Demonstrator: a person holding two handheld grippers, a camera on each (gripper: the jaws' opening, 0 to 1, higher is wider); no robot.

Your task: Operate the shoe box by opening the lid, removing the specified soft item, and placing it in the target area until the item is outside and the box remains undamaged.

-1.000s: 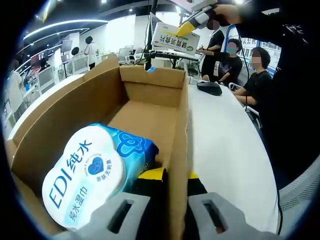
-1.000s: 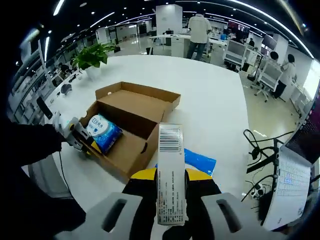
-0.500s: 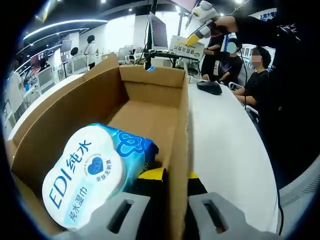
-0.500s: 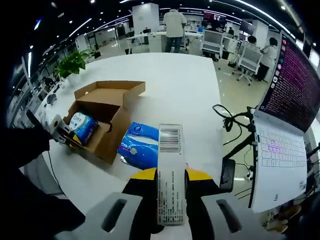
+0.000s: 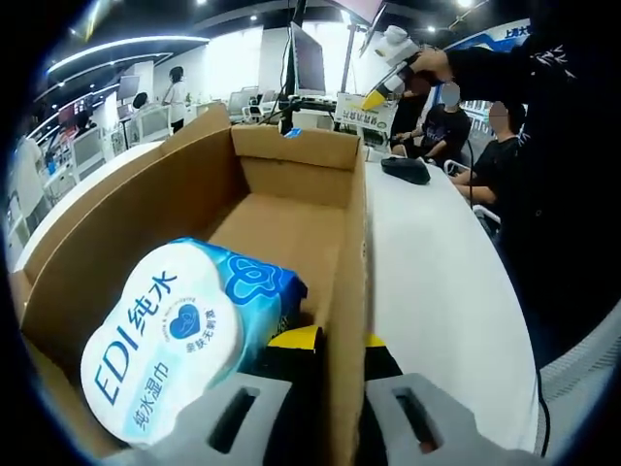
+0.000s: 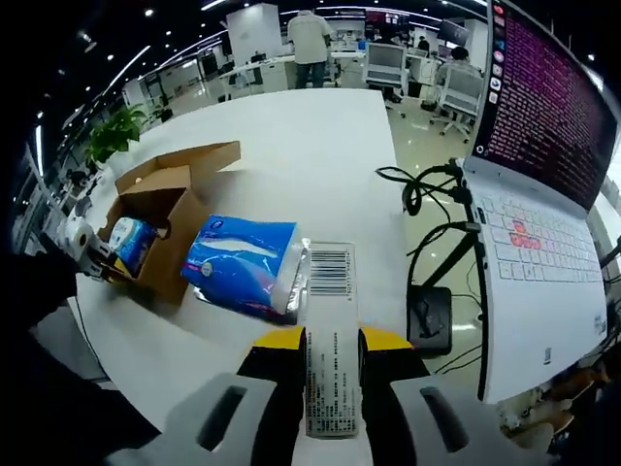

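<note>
The open cardboard shoe box (image 5: 291, 218) holds a blue and white wet-wipe pack (image 5: 170, 335) in its near corner. My left gripper (image 5: 340, 354) is shut on the box's right wall. In the right gripper view the same box (image 6: 160, 209) stands far left with the wipe pack (image 6: 126, 243) inside and the left gripper (image 6: 87, 257) at its edge. A blue soft tissue pack (image 6: 243, 267) lies on the white table (image 6: 320, 155) beside the box. My right gripper (image 6: 330, 340) is shut on a slim white carton (image 6: 330, 359) with a barcode. It shows in the left gripper view as the carton (image 5: 364, 109).
An open laptop (image 6: 529, 291) stands at the right, with black cables (image 6: 427, 194) and a black adapter (image 6: 427, 316) next to it. A potted plant (image 6: 112, 136) sits at the table's far left. Seated people (image 5: 485, 136) and a black mouse (image 5: 406, 170) are beyond the box.
My right gripper has carried the white carton away from the box, toward the laptop side. The left gripper keeps its hold on the box wall, and the box has not moved.
</note>
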